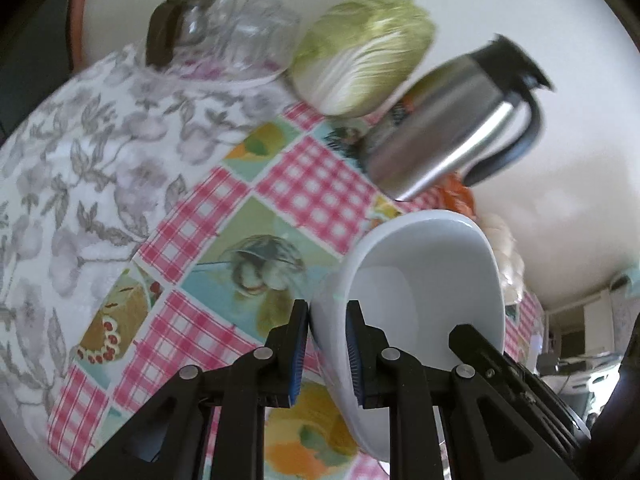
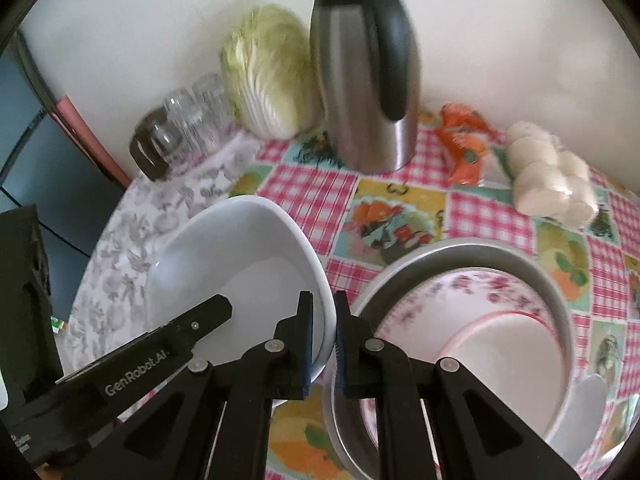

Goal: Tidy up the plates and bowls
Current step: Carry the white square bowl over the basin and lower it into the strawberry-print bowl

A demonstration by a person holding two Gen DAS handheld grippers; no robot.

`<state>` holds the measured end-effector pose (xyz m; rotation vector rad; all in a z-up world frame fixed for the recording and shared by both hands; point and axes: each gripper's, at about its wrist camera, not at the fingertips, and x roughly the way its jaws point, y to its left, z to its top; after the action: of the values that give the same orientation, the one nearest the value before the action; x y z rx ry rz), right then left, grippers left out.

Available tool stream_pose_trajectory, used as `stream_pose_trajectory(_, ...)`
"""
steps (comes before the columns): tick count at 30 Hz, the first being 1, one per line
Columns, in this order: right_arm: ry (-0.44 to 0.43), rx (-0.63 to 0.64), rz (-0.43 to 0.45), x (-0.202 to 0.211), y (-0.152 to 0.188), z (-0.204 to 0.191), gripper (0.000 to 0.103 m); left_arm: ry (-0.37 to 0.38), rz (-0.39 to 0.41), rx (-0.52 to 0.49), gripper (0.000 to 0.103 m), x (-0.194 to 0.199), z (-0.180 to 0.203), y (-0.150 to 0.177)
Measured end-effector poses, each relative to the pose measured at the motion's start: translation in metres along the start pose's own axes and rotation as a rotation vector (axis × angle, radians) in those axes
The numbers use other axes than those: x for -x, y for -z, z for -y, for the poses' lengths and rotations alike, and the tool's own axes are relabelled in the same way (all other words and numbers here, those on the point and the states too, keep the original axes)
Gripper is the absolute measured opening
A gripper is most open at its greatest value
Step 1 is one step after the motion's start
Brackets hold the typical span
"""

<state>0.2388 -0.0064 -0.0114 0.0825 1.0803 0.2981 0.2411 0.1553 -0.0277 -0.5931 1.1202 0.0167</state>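
A white bowl (image 1: 420,280) (image 2: 224,248) hangs tilted above the checked tablecloth, held at two spots on its rim. My left gripper (image 1: 327,308) is shut on the bowl's wall, one finger inside and one outside. My right gripper (image 2: 323,300) is shut on the rim at another spot. Each gripper's finger shows in the other's view, reaching into the bowl. To the right, in the right wrist view, a metal basin (image 2: 460,248) holds a floral plate (image 2: 460,292) and a pink-rimmed dish (image 2: 508,344).
Along the wall stand a steel thermos jug (image 1: 440,128) (image 2: 360,80), a napa cabbage (image 1: 360,56) (image 2: 264,76) and upturned glasses (image 1: 240,32) (image 2: 192,116). An orange packet (image 2: 464,144) and wrapped white buns (image 2: 552,176) lie at the back right. A grey floral cloth (image 1: 80,160) covers the left side.
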Motion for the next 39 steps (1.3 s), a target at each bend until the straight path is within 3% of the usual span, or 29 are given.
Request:
stream_pose_trajectory(14,-0.058,-0.113,0.072,0.059,0.045,0.048,0.011,-0.068,0.041,-0.164,0.021,0.031,0.068,0.045)
stream_pose_trajectory(39,-0.095,-0.189,0.11,0.104,0.061,0.124,0.011,-0.06,0.071,-0.271,0.021,0.031,0.151,0.076)
